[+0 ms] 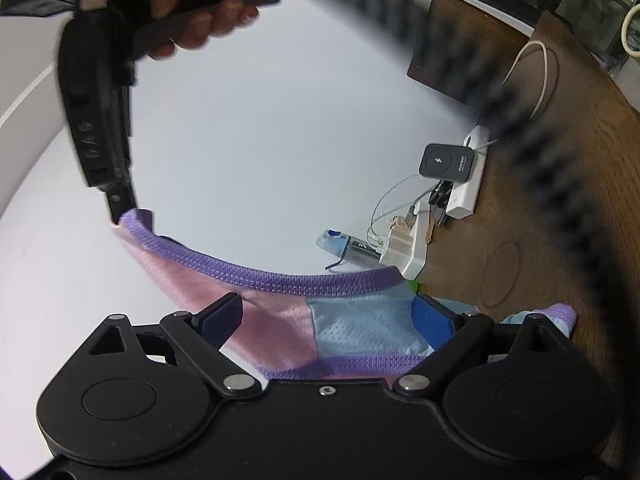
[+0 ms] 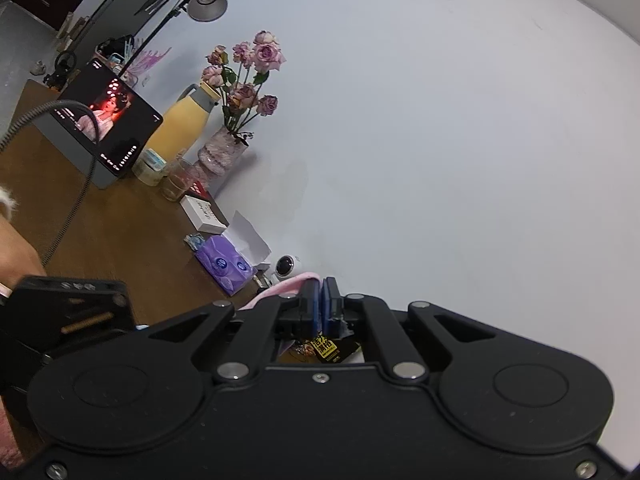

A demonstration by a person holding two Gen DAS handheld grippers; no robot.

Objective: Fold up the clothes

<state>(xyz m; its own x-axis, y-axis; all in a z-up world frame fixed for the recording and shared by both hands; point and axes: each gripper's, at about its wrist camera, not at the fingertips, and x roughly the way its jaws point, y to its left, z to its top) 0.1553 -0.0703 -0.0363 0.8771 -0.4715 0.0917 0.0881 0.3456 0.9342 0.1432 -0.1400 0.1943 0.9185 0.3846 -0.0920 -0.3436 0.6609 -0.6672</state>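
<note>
On wooden desk (image 2: 120,240): vase (image 2: 218,152), tablet (image 2: 108,120), bottle (image 2: 184,120).

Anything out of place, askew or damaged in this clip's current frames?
Nothing looks damaged or spilled. The pink and light-blue mesh garment with purple ribbed trim hangs stretched between the left gripper and right gripper, off the brown wooden table.

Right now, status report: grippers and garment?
Left gripper open, garment between fingers. Right gripper shut on its purple trim. Power strip nearby.
</note>
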